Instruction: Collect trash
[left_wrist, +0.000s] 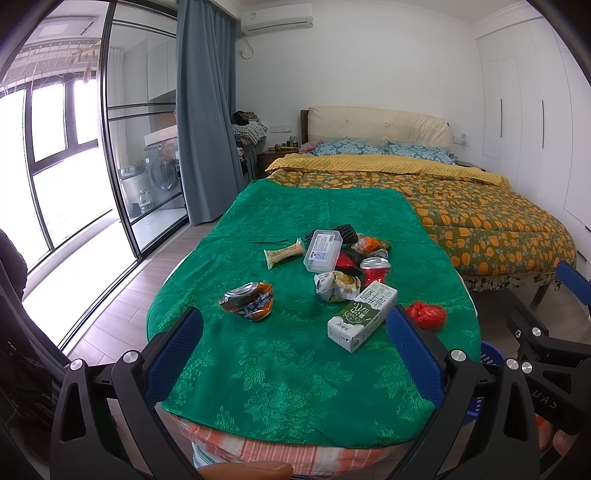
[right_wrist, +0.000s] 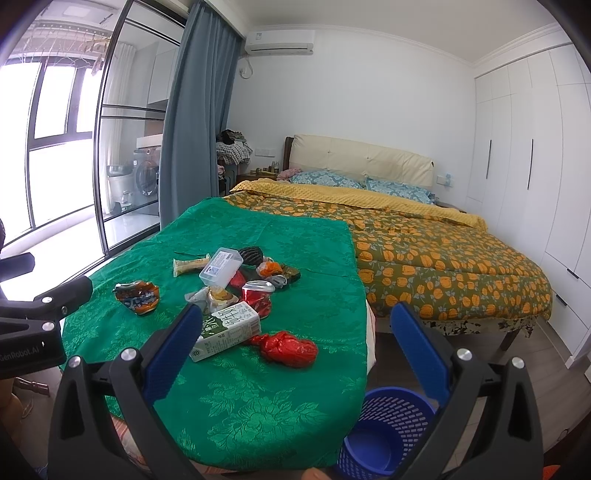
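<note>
Green cloth (left_wrist: 295, 369): milk carton (left_wrist: 360, 315) ahead of both grippers' wide-open, empty fingers (left_wrist: 413, 347)

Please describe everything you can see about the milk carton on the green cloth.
The milk carton is a rectangular box, apparently of coated paperboard, white with a dark green panel and large printed characters. It lies flat on its side on the green cloth, looking intact and uncrushed. A crumpled red plastic bag lies at its near right corner, seemingly touching. Behind it sit a crumpled wrapper and a crushed red can. No gripper touches it.
</note>
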